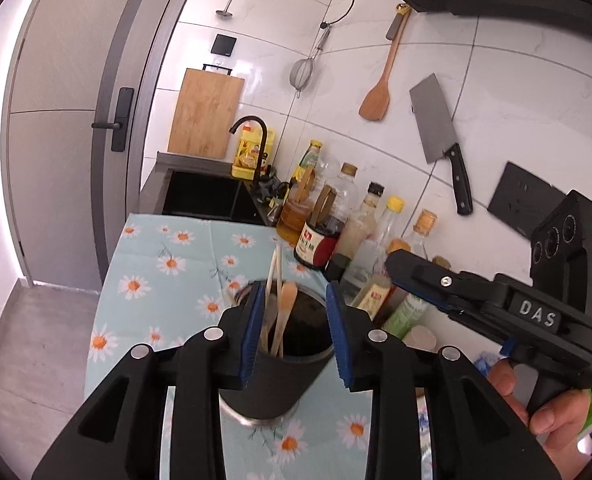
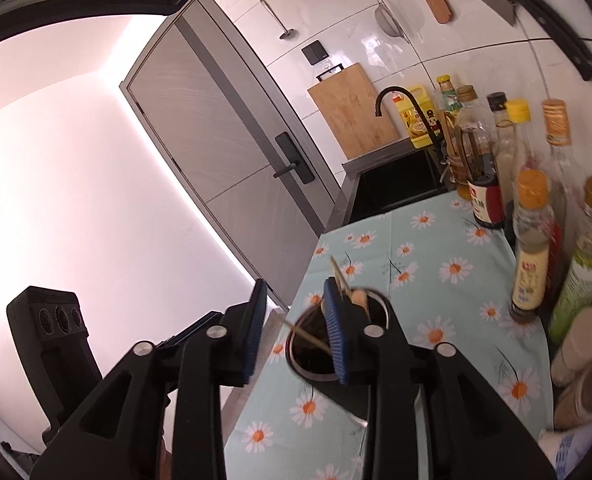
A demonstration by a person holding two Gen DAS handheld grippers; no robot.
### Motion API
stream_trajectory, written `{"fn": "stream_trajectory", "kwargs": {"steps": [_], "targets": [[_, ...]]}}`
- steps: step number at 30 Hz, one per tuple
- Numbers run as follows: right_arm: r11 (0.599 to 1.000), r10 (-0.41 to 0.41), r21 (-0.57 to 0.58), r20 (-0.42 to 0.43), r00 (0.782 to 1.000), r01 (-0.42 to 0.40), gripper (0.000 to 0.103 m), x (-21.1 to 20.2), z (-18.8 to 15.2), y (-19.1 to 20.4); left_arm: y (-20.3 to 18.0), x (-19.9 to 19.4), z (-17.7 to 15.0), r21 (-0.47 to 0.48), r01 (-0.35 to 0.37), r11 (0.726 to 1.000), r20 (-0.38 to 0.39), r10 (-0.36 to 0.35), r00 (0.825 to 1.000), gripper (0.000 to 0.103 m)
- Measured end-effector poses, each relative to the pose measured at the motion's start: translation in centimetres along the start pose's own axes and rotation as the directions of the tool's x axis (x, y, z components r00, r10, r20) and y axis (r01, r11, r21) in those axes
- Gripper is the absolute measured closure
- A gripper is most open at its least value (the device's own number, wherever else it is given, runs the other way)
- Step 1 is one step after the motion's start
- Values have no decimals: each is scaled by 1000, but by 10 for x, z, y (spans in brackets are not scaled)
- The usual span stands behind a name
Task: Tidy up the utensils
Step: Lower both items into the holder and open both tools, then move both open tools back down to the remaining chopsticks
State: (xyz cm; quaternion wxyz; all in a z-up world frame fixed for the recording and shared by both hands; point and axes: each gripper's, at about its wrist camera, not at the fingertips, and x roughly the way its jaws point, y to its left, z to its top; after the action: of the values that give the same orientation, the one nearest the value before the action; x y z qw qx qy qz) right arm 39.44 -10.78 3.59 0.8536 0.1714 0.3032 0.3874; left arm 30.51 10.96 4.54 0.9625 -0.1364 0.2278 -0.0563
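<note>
Utensils — chopsticks (image 1: 274, 276) and a wooden spoon (image 1: 286, 312) — stand in a dark holder (image 1: 284, 380) on the daisy-print cloth (image 1: 168, 264) covering the counter. The holder's base is hidden behind the left gripper (image 1: 298, 334), and its inside is too dark to make out. The right gripper (image 2: 296, 334) shows raised letters "DAS" on its body in the left view; the hand (image 1: 552, 412) gripping it is cut off at the frame edge. Both grippers stand partly open with nothing pressed between their blue pads. Bottles (image 1: 352, 220) line the white tiled wall; their labels are too small to read. A cleaver (image 1: 440, 136), wooden spatula (image 1: 380, 80) and strainer (image 1: 304, 72) hang above; a black sink (image 1: 204, 196) and a grey door (image 1: 68, 120) lie beyond.
</note>
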Motion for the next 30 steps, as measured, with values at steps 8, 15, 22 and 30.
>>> {"fn": "stream_trajectory", "kwargs": {"steps": [8, 15, 22, 30], "targets": [[1000, -11, 25, -69, 998, 13, 70, -29, -40, -2, -7, -25, -32, 41, 26, 999, -108, -21, 994, 73], [998, -14, 50, -158, 987, 22, 70, -41, -80, -5, -20, -45, -67, 119, 30, 992, -186, -8, 983, 73], [996, -18, 77, -222, 975, 35, 70, -48, -110, -10, -18, -52, -104, 126, 41, 991, -280, -4, 960, 73], [992, -2, 115, -325, 946, 42, 65, -46, -144, -21, -12, -48, -145, 110, 48, 993, -416, 2, 909, 73]]}}
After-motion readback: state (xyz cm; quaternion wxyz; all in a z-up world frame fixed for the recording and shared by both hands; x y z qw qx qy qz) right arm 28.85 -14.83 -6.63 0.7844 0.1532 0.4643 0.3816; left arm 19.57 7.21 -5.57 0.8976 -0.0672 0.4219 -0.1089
